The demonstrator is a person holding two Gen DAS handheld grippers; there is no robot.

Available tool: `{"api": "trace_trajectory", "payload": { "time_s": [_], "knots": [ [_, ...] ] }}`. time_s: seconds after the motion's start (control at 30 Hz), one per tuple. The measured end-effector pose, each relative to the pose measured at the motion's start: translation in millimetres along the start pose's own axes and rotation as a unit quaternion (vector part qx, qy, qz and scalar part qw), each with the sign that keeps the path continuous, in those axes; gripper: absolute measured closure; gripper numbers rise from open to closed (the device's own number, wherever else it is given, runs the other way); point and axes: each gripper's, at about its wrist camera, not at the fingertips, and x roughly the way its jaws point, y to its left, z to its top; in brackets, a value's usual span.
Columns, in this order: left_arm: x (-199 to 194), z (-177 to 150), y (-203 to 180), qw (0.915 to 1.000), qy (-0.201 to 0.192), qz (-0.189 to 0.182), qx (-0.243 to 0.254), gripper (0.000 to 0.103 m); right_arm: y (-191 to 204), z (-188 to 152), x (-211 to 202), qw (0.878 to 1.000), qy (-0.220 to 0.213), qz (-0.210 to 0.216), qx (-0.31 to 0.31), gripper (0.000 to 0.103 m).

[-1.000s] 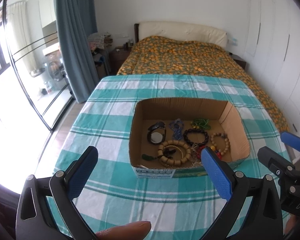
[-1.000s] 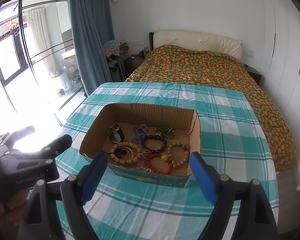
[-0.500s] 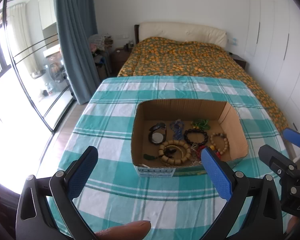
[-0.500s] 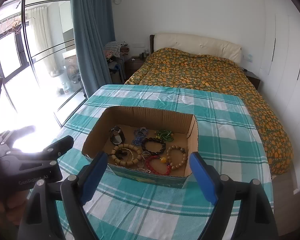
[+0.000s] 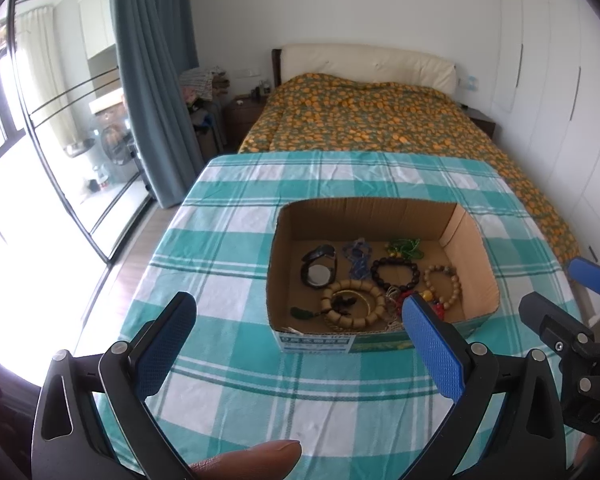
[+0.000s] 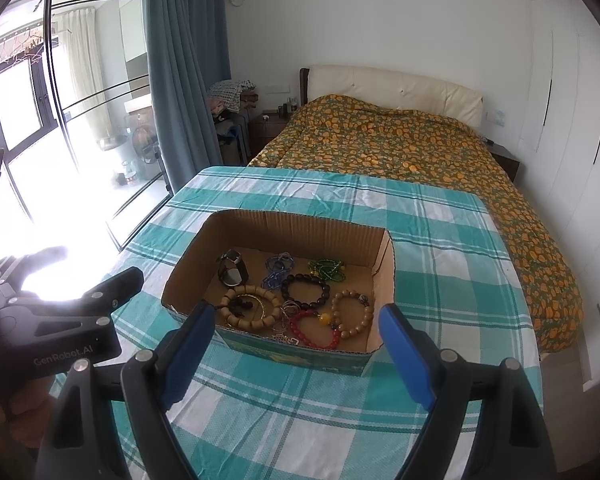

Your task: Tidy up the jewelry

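An open cardboard box stands on a teal-and-white checked table. Inside lie a black watch, a large tan bead bracelet, a dark bead bracelet, a light bead bracelet, a red bead bracelet, blue beads and green beads. My left gripper and right gripper both hover open before the box's near wall, nothing between their blue pads.
The checked tablecloth covers the table around the box. Behind it lies a bed with an orange patterned cover. Glass doors and a blue curtain are at the left, white wardrobes at the right. A fingertip shows at the bottom.
The right wrist view has drifted slightly, so the box sits a little higher and further left in it. The left gripper has stayed still. Both grippers stay open.
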Motion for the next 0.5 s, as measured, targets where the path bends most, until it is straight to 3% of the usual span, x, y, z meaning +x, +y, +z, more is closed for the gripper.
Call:
{"api": "trace_trajectory", "payload": {
  "time_s": [0.5],
  "knots": [
    [2.7,0.6,-2.1,1.0,0.0,0.003,0.003,0.0,-0.2,-0.6,0.1,1.0,0.001,-0.006,0.0,0.017]
  ]
}}
